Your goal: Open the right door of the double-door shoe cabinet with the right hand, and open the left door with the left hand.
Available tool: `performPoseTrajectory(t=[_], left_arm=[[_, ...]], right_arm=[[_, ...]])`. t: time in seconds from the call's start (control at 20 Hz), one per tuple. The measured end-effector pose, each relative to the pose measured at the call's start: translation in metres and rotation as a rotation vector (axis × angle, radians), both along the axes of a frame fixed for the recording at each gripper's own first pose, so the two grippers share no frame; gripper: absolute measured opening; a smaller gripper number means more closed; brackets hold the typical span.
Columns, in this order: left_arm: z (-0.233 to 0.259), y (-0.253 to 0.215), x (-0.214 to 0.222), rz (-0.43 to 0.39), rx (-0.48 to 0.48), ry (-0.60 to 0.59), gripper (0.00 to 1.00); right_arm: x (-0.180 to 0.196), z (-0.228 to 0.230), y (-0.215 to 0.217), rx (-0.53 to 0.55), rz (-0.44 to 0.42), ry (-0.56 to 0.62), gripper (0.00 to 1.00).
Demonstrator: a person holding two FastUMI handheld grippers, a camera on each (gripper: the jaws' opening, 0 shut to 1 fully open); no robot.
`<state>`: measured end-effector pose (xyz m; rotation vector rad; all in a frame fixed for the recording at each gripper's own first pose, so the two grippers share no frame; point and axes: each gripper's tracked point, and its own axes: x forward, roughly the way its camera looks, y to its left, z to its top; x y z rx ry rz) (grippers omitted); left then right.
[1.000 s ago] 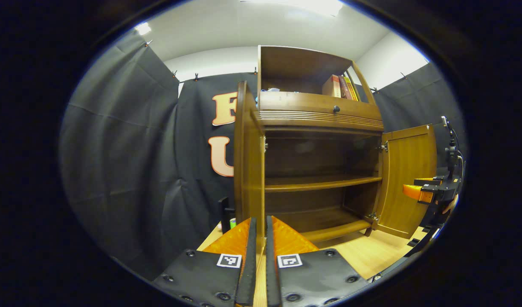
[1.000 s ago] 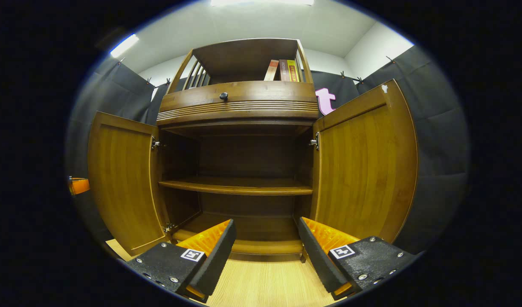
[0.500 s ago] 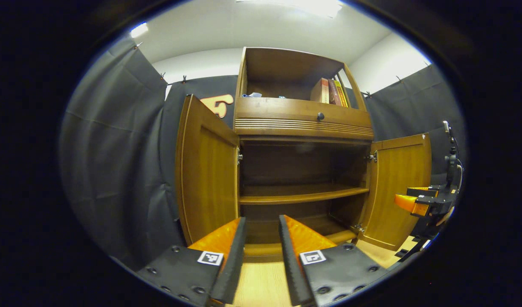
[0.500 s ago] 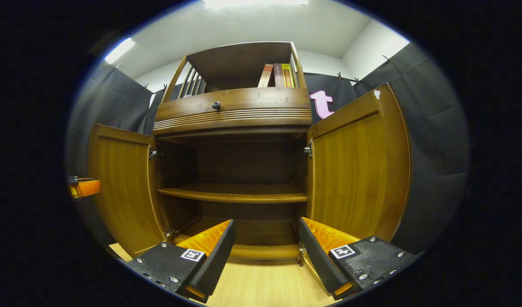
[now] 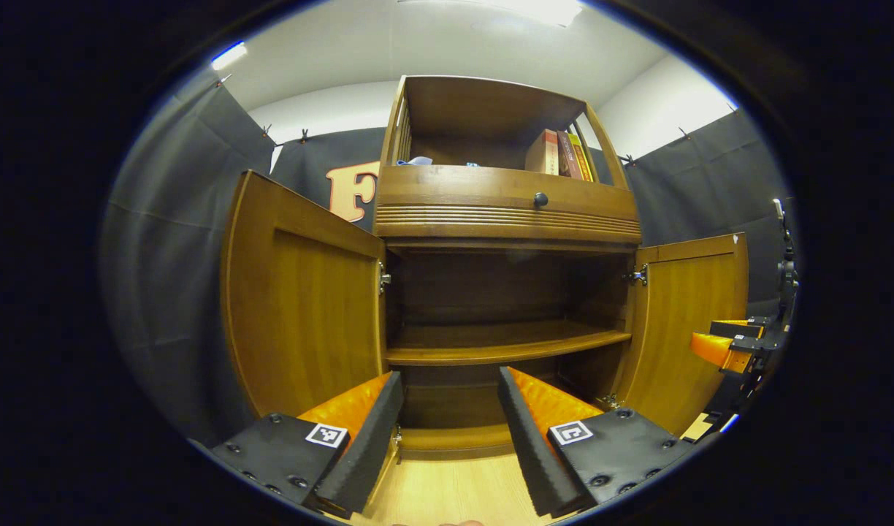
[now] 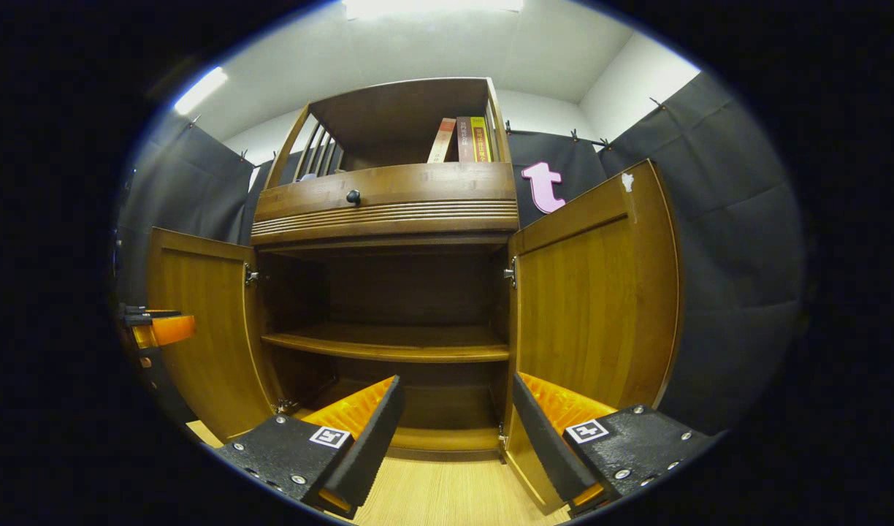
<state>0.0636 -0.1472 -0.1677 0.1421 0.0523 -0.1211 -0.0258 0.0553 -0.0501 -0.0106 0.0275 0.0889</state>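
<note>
Gaping shoe cabinet (image 5: 491, 219), both doors wide

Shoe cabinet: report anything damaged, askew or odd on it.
One small flaw: the right door has a pale chipped-looking spot at its top outer corner, also seen in the left gripper view. Otherwise both doors hang open and straight, the left door included, and the shelf sits level and bare.

Walls: black cloth (image 5: 184, 241) either side of the books (image 6: 461, 139), white wall (image 6: 622, 88) above
Ceiling: white, light panel (image 6: 432, 6)
Floor: pale wood (image 6: 447, 489) below
</note>
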Motion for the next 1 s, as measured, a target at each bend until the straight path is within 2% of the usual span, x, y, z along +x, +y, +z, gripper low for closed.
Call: performPoseTrajectory(t=[0.15, 0.2, 0.25, 0.45, 0.7, 0.8, 0.9, 1.0], left_arm=[[-0.002, -0.003, 0.001, 0.01, -0.018, 0.004, 1.0], [-0.001, -0.001, 0.001, 0.017, -0.015, 0.002, 0.99], [0.0, 0.0, 0.002, 0.024, -0.015, 0.0, 0.98], [-0.001, 0.0, 0.002, 0.03, -0.014, 0.0, 0.98], [0.011, 0.014, 0.008, 0.062, 0.05, -0.056, 0.97], [0.01, 0.007, 0.009, 0.029, 0.021, -0.037, 0.98], [0.006, -0.008, 0.005, -0.023, -0.057, 0.0, 0.96], [0.007, -0.01, 0.003, -0.016, -0.082, 0.007, 0.96]], right_arm=[[0.002, 0.001, -0.004, 0.002, -0.005, -0.002, 0.92], [0.003, 0.002, -0.005, -0.002, -0.007, -0.002, 0.96], [0.003, 0.002, -0.006, -0.005, -0.008, -0.003, 0.92], [0.006, 0.0, -0.006, 0.001, -0.009, -0.004, 0.92], [0.005, -0.001, -0.008, -0.002, -0.016, 0.0, 0.92], [0.002, 0.001, -0.008, -0.004, -0.021, -0.006, 0.92], [0.0, 0.005, -0.007, -0.005, -0.019, -0.013, 0.92], [-0.003, 0.01, -0.006, -0.003, -0.014, -0.024, 0.92]])
